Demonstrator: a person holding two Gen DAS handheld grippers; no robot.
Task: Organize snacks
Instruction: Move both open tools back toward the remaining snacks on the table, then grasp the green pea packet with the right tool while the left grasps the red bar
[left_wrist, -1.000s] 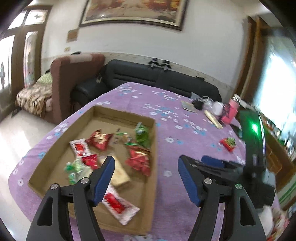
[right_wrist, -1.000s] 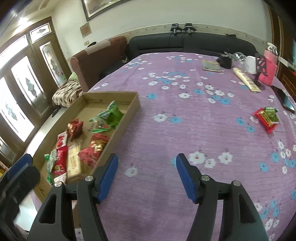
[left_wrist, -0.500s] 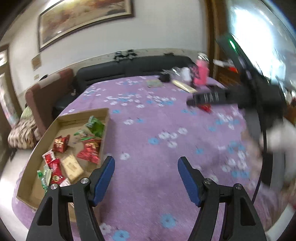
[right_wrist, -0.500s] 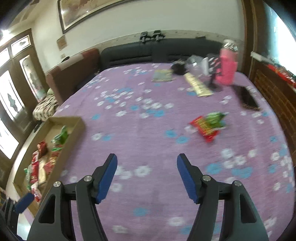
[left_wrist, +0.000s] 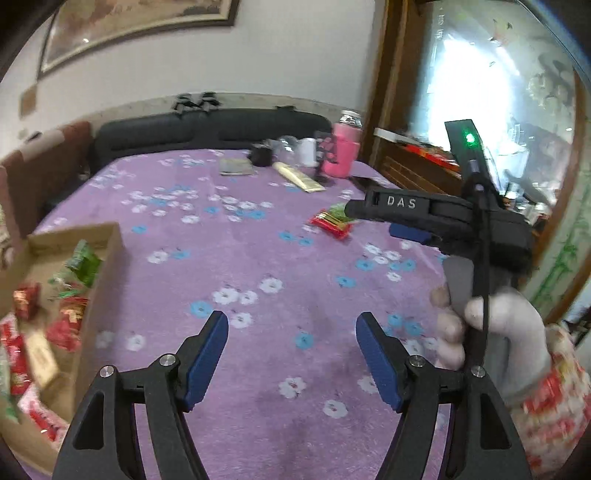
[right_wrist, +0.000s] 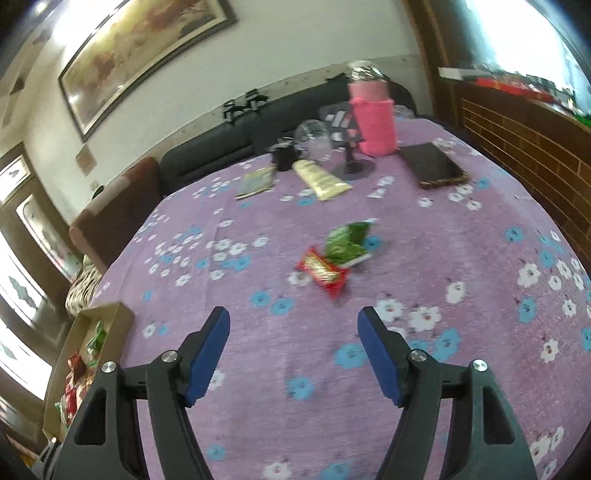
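Ahead of the right gripper's (right_wrist: 293, 332) parted jaws lie two snack packets (right_wrist: 334, 258).

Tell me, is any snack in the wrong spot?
Yes. A red snack packet and a green snack packet lie loose on the purple tablecloth, touching each other, far from the cardboard box that holds the other snacks. Both tongs, left and right, are open and empty.
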